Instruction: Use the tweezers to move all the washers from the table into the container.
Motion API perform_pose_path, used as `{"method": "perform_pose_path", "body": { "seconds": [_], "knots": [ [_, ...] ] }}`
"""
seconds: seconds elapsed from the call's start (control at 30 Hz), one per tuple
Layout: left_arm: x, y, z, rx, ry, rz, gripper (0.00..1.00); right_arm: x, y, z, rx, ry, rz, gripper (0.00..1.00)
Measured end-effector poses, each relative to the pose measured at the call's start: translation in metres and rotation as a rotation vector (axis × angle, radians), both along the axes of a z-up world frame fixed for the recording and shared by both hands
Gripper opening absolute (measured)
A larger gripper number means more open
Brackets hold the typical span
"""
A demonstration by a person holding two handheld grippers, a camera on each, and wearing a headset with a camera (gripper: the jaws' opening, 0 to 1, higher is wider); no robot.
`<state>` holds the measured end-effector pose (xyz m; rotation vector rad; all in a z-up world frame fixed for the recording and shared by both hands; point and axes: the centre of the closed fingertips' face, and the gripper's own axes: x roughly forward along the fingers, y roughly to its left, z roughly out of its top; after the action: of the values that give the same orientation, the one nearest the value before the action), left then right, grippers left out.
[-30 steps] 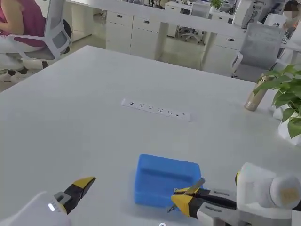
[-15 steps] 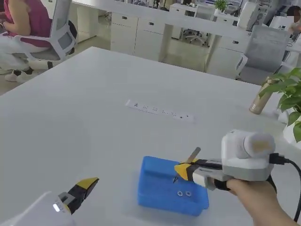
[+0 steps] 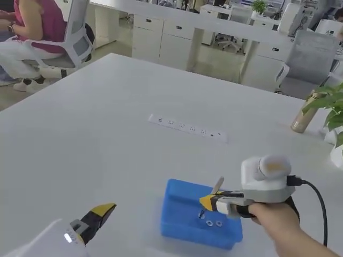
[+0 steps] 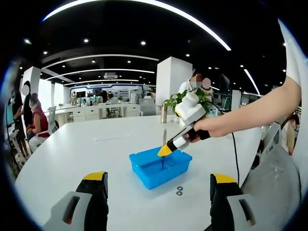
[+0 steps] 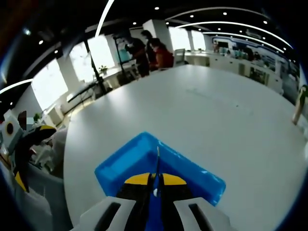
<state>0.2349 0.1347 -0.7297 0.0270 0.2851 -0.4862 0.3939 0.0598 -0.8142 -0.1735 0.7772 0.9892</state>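
Observation:
The blue container (image 3: 182, 214) sits near the table's front edge, with two washers (image 3: 214, 223) on its floor. My right gripper (image 3: 208, 202) hovers over it, shut on the tweezers (image 3: 216, 187), whose tips point down inside the container (image 5: 139, 156). I cannot tell whether the tweezers (image 5: 157, 161) hold anything. Two more washers (image 4: 178, 191) lie on the table just in front of the container (image 4: 144, 171). My left gripper (image 4: 158, 176) is open and holds nothing; it sits low at the front left (image 3: 102, 210), apart from the container.
A white power strip (image 3: 187, 128) lies flat mid-table. A brass-coloured bottle (image 3: 302, 120) and a leafy plant (image 3: 331, 110) stand at the far right edge. A seated person (image 3: 37, 24) is off the table's far left corner.
My right gripper has carried the tweezers from the container's near edge to above its middle and dipped their tips inside. The left gripper has stayed put; the head camera has shifted.

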Motion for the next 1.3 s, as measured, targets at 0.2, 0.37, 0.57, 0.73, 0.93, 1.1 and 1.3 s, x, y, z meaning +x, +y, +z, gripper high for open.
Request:
{"method": "perform_pose_path", "body": {
  "seconds": [0.2, 0.37, 0.57, 0.73, 0.93, 1.1, 1.3],
  "knots": [
    [0.0, 0.0, 0.0, -0.001, 0.001, 0.002, 0.89, -0.001, 0.001, -0.004, -0.013, -0.004, 0.006, 0.03],
    [0.0, 0.0, -0.001, 0.0, 0.003, -0.004, 0.88, -0.003, 0.002, -0.005, -0.02, -0.007, 0.016, 0.03],
    [0.0, 0.0, 0.0, -0.005, 0.001, -0.002, 0.88, -0.006, -0.001, -0.005, -0.033, -0.017, 0.024, 0.04],
    [0.0, 0.0, 0.0, -0.006, 0.0, -0.002, 0.88, -0.005, -0.005, -0.003, -0.023, -0.024, 0.017, 0.04],
    [-0.001, -0.001, 0.0, -0.003, 0.001, -0.004, 0.88, -0.009, -0.006, 0.008, 0.023, -0.026, -0.01, 0.04],
    [0.0, 0.0, 0.0, -0.006, 0.001, 0.0, 0.88, -0.021, -0.008, 0.027, 0.083, -0.058, -0.018, 0.04],
    [-0.001, -0.002, -0.001, -0.001, 0.004, -0.01, 0.88, -0.032, -0.015, 0.05, 0.153, -0.082, -0.038, 0.04]
  ]
}}
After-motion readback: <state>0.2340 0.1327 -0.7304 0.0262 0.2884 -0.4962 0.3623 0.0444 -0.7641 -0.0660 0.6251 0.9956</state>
